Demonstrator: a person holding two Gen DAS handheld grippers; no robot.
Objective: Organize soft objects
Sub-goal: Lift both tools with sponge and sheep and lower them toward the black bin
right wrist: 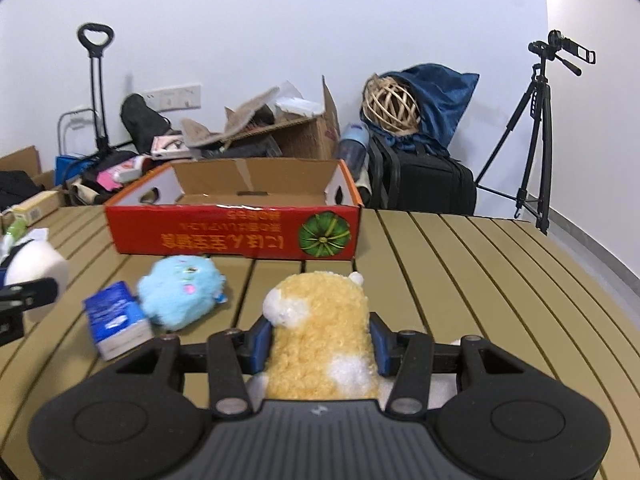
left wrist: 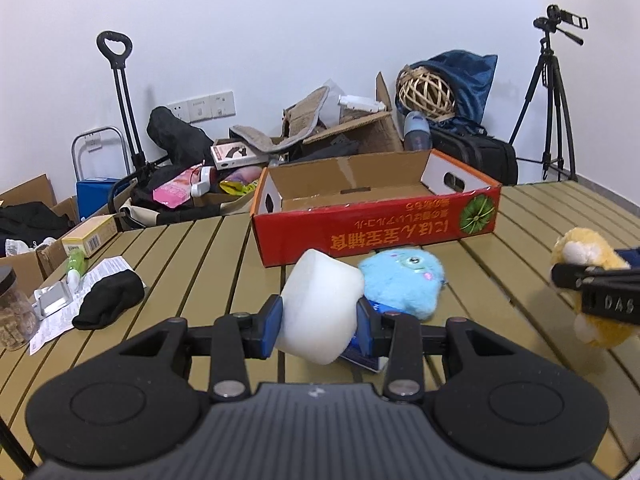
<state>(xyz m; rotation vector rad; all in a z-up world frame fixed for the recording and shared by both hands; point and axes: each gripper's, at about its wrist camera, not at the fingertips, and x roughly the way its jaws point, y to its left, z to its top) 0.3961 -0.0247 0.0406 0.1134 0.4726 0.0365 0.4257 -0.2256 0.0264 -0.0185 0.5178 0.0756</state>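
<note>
Both hands loaded rn. Left gripper (left wrist: 320, 322) is clamped on a white squishy foam block (left wrist: 322, 304), right gripper (right wrist: 320, 344) is squeezing a yellow-and-white curly plush toy (right wrist: 320, 340), both just above the slatted tan table (right wrist: 480, 280). The open red cardboard box (left wrist: 376, 228) sits straight ahead of both, long side facing the grippers, empty afaict. Left looks a bit closer to it, so imo the foam goes in first, up and fwd over the near wall. Fluffy blue plush (right wrist: 180, 290) and a blue tissue pack (right wrist: 114, 320) lie on the table btw the grippers and the box.
</note>
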